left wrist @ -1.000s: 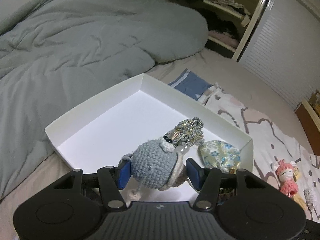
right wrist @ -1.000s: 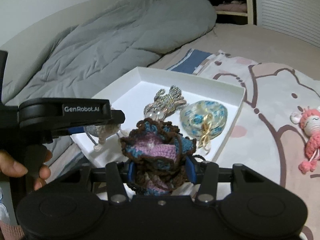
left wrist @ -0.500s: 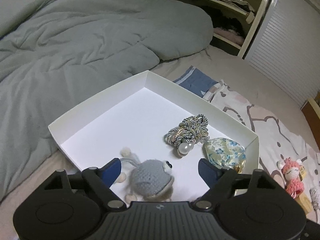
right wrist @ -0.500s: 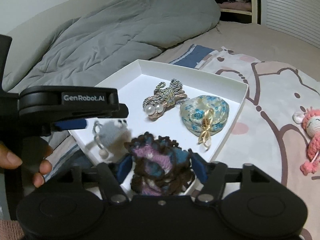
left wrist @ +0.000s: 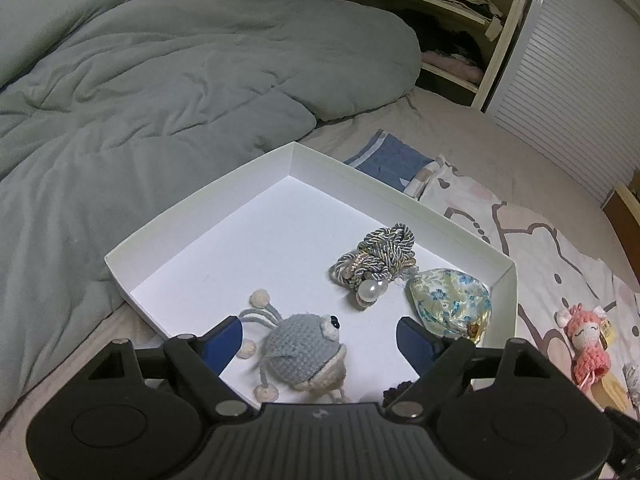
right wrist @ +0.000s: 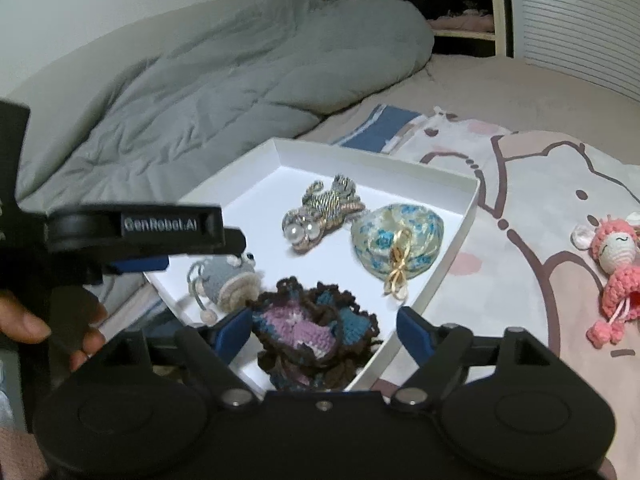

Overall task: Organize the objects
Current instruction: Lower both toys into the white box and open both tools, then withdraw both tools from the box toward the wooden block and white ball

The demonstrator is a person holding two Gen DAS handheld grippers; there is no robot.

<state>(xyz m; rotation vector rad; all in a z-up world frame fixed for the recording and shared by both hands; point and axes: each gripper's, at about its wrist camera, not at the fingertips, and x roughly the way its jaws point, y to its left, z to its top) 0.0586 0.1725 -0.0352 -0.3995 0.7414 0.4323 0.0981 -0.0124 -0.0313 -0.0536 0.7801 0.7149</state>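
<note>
A white shallow box (left wrist: pixel 200 216) (right wrist: pixel 460 236) lies on the bed. In it lie a grey crochet toy (left wrist: pixel 300 350) (right wrist: pixel 224 280), a braided cord knot with pearls (left wrist: pixel 376 268) (right wrist: pixel 320 208) and a floral fabric pouch (left wrist: pixel 450 306) (right wrist: pixel 396 240). My left gripper (left wrist: pixel 320 340) is open, its jaws on either side of the grey toy, which rests on the box floor. My right gripper (right wrist: pixel 324 332) is open around a brown, purple and blue crochet piece (right wrist: pixel 316 332) lying at the box's near edge.
A grey duvet (left wrist: pixel 140 92) covers the bed's left and far side. A pink crochet doll (left wrist: pixel 588 344) (right wrist: pixel 616 264) lies on the patterned sheet right of the box. A folded blue cloth (left wrist: pixel 390 158) lies behind the box. Shelves (left wrist: pixel 452 12) stand beyond the bed.
Both grippers have opened. The left let go of the grey toy, the right let go of the brown crochet piece; both now lie in the box. Both grippers have drawn back a little.
</note>
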